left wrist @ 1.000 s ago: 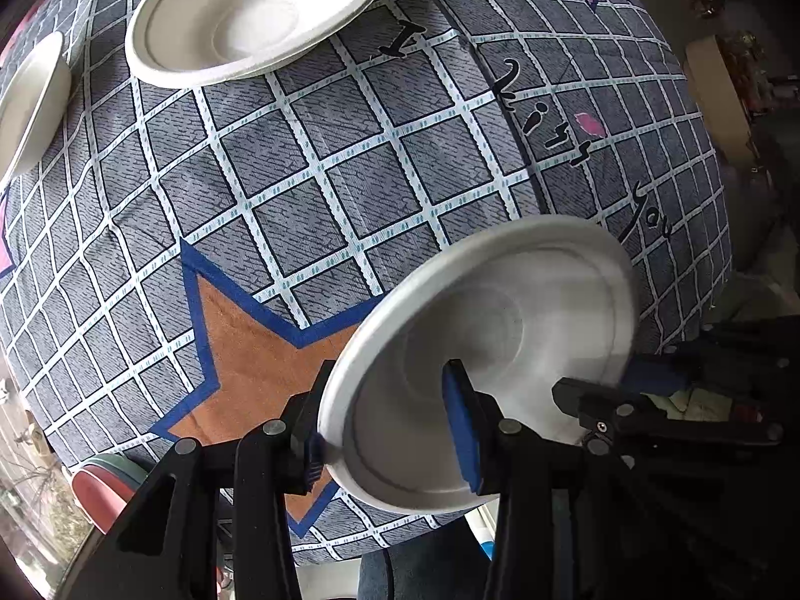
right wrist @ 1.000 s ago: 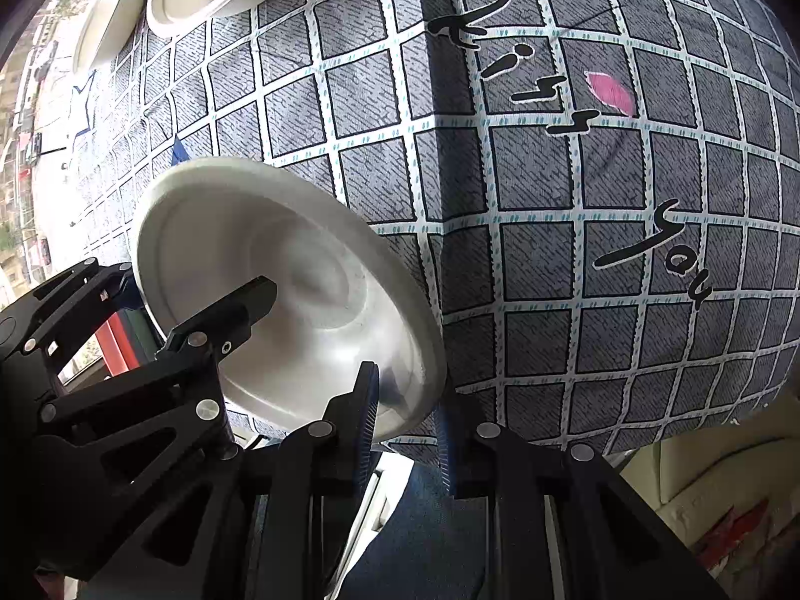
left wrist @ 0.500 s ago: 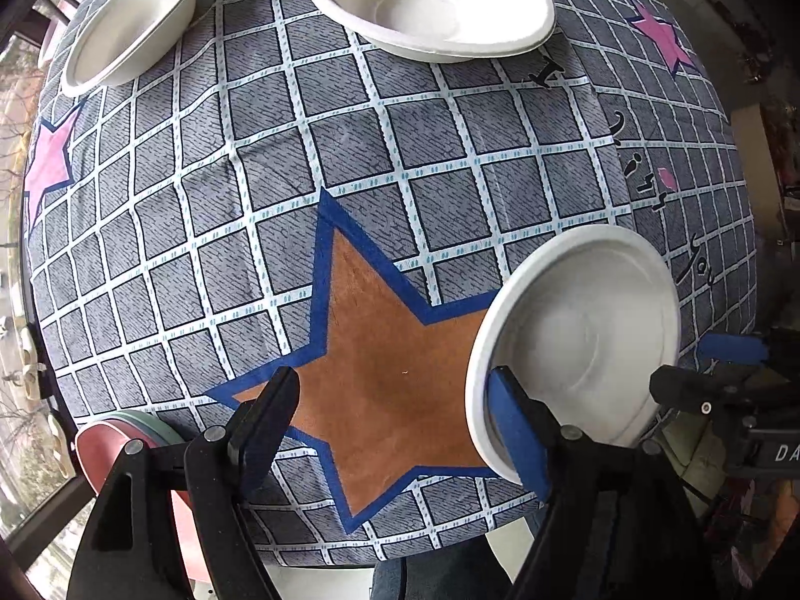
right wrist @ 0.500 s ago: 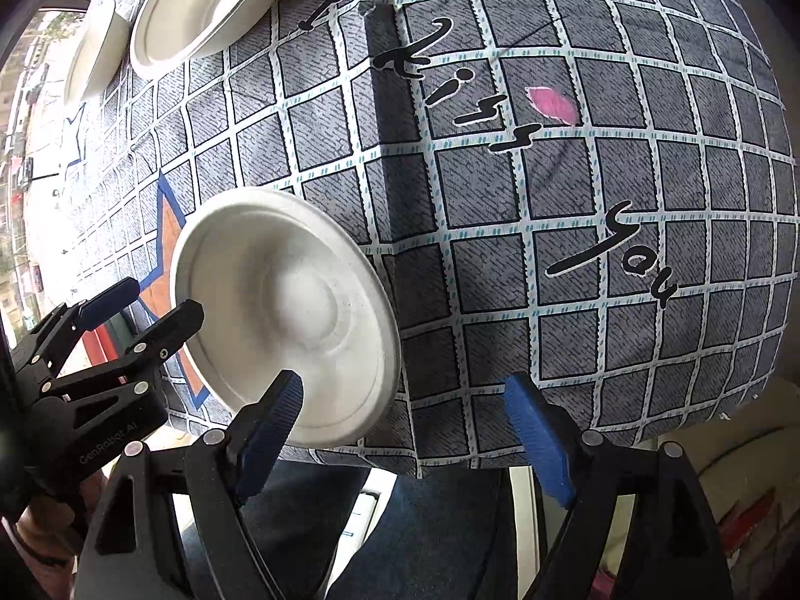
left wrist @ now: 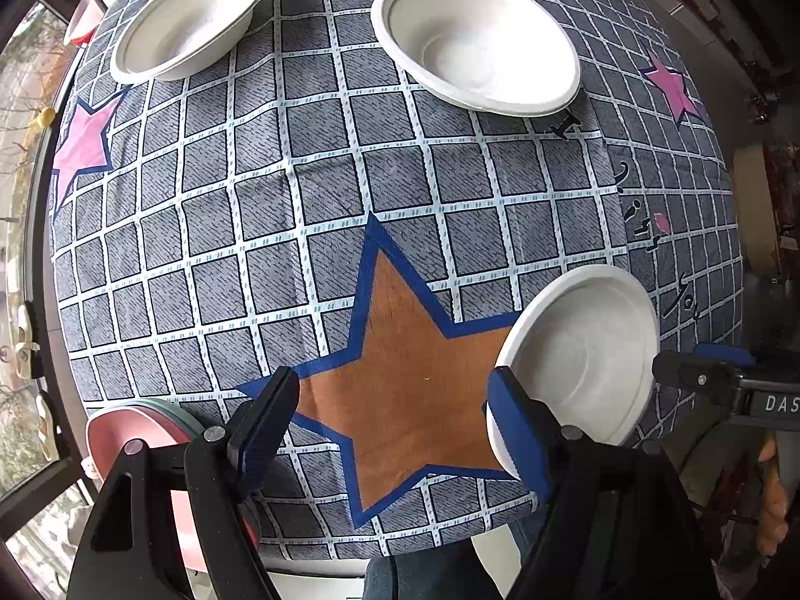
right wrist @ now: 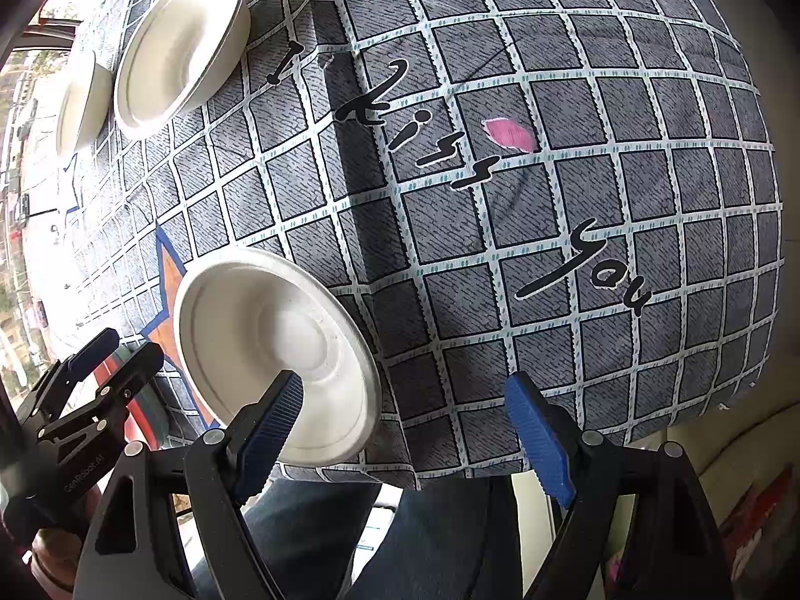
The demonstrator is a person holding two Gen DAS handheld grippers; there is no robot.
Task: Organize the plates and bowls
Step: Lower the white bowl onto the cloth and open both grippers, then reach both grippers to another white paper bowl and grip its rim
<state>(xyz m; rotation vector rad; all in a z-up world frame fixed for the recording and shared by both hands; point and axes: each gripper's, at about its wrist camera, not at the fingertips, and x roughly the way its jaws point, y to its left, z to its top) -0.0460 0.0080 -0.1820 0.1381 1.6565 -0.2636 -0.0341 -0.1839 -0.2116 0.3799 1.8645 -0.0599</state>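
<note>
Plates and bowls: both grippers have just let go of the white plate. The left gripper and right gripper now stand spread and empty, where 1 second ago each pinched its rim. It lies at the near table edge, on the checked cloth. 2 bowls wait beyond, apparently next.

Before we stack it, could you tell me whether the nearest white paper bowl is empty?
Empty: the nearest white paper bowl shows only its bare white inside.
</note>
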